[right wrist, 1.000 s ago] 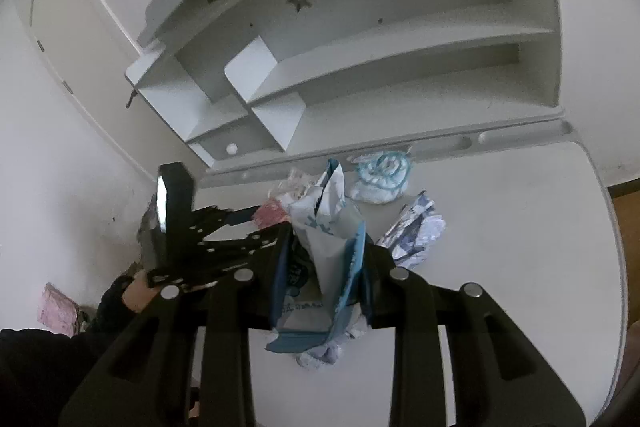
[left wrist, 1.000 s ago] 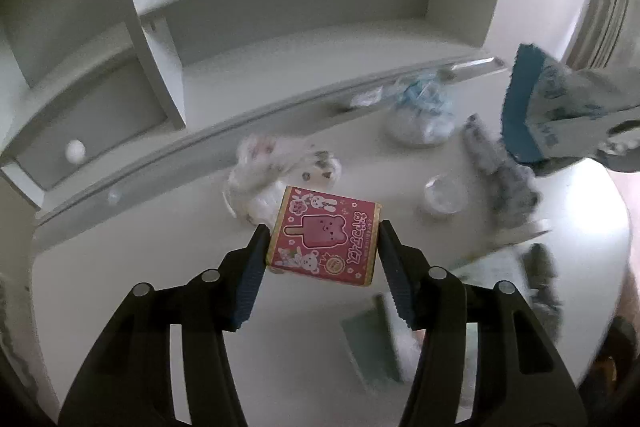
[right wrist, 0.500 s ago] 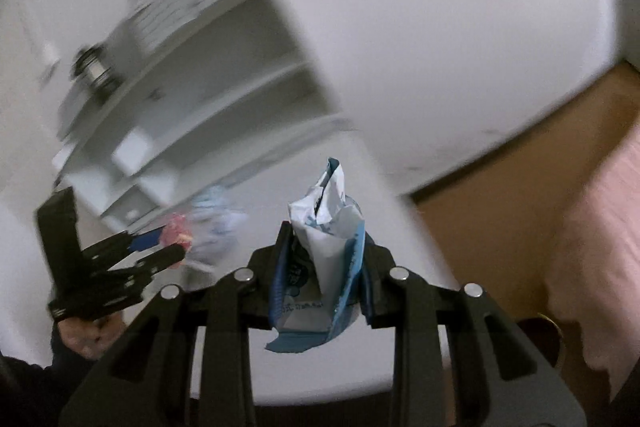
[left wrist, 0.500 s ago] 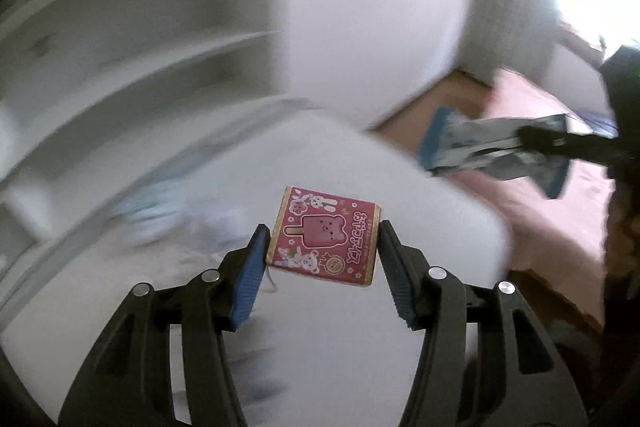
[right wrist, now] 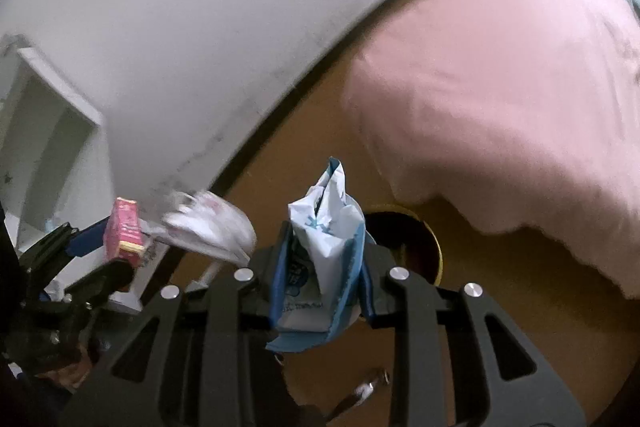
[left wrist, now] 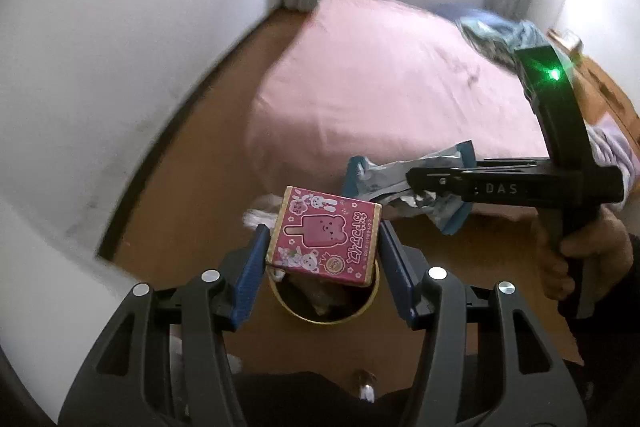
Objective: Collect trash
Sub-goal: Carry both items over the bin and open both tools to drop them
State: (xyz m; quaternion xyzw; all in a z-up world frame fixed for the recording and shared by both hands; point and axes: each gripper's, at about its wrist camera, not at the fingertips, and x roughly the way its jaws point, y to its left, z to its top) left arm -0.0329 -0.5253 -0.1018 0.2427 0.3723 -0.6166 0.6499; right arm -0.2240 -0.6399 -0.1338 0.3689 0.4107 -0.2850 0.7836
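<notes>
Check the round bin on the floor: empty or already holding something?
Already holding something. In the left wrist view the bin shows crumpled brownish scraps inside its gold rim, partly hidden by the pink box. How full: cannot tell.

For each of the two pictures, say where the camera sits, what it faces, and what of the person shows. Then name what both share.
Left wrist: on the left gripper, looking down past the pink box to the bin; a hand shows.
Right wrist: on the right gripper, looking down past the blue-white wrapper.
Shared: box, wrapper, bin, pink bed, each other's gripper.
</notes>
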